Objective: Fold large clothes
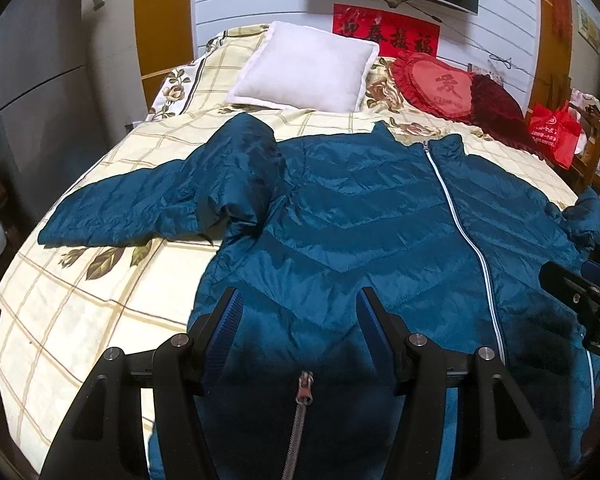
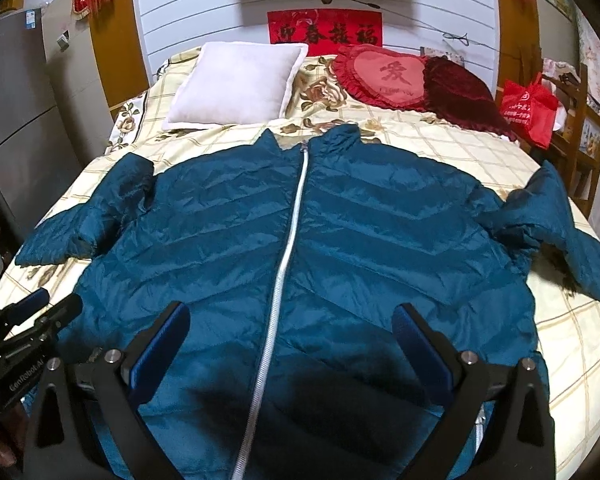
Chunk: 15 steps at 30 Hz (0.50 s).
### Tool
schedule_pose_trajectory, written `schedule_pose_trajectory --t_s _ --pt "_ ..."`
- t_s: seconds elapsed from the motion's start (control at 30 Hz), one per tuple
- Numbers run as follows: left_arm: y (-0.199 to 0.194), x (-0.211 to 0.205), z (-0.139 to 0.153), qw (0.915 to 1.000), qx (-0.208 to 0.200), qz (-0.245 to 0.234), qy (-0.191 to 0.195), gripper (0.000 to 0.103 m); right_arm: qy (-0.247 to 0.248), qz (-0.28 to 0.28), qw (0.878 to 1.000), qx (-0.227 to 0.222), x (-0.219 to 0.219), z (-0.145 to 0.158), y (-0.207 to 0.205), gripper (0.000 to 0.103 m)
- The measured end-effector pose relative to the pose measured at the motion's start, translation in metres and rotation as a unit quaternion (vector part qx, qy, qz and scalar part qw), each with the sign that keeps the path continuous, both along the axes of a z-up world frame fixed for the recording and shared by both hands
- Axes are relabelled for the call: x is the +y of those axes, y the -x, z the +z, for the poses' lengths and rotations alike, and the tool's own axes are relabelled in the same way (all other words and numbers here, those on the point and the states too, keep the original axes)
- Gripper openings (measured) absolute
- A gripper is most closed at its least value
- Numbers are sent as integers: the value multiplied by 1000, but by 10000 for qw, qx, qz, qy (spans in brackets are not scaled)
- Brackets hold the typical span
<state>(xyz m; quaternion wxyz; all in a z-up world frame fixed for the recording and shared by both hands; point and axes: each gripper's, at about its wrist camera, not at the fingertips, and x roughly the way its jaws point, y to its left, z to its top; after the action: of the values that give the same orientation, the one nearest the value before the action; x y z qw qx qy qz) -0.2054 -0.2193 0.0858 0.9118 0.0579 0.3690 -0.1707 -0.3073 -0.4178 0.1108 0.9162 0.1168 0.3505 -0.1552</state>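
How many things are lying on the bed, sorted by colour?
Blue: 1, the jacket
White: 1, the square pillow
Red: 2, the heart cushion and the dark red cushion
Total: 4

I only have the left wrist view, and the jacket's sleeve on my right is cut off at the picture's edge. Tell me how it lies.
Observer: The right-hand sleeve lies bent on the sheet, its cuff pointing toward the near edge. It is not folded in.
Operator: Report the right tongs. I see only their side.
Observer: The right tongs are open over the lower front of the jacket and grip nothing.
Operator: Say where the zipper sits relative to them.
Observer: The white zipper runs up between their two fingers.
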Motion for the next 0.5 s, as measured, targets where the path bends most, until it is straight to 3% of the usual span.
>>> schedule_pose_trajectory --t_s 0.3,0.5 --pt "-28 9 17 9998 -172 120 -27 47 64 205 9997 -89 14 11 -31 103" --pt "-55 36 22 9990 -156 419 18 47 194 378 9991 -91 25 14 -57 103"
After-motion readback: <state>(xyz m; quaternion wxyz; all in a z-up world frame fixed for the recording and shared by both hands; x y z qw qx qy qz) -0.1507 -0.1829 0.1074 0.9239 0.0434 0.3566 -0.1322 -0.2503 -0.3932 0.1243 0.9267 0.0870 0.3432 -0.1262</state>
